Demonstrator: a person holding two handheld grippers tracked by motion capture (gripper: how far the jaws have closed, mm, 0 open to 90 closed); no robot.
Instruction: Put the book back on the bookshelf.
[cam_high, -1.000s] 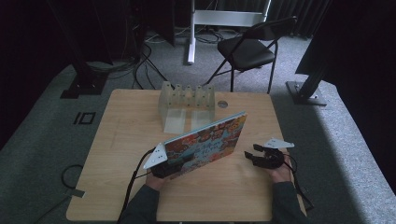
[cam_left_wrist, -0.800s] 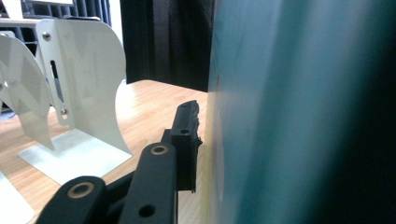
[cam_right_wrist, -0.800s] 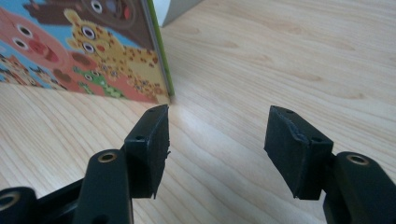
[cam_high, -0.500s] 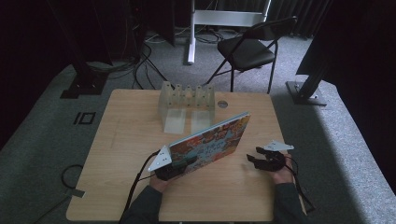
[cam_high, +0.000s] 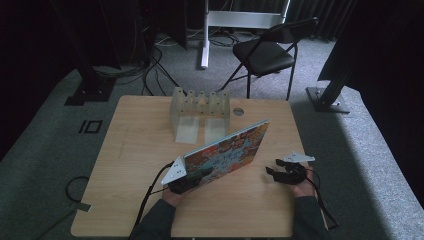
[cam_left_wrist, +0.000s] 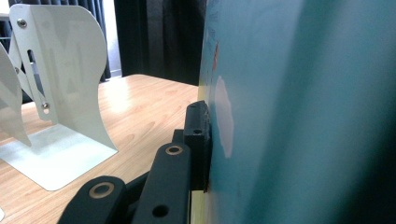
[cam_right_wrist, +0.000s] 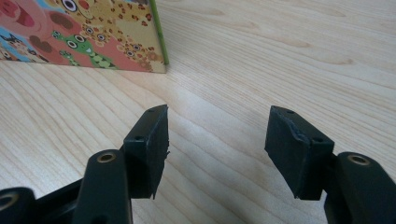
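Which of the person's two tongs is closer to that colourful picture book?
The left. The left tongs are clamped on the picture book at its lower left end, holding it tilted up off the table. The right tongs rest open on the table, just past the book's right corner.

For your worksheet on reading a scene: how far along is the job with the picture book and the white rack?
Done: the left gripper has just closed on the picture book and holds it propped up on edge on the table. In hand: steadying it, while the right gripper waits open beside it. Left, probably: standing the book in the white rack, which holds no book yet.
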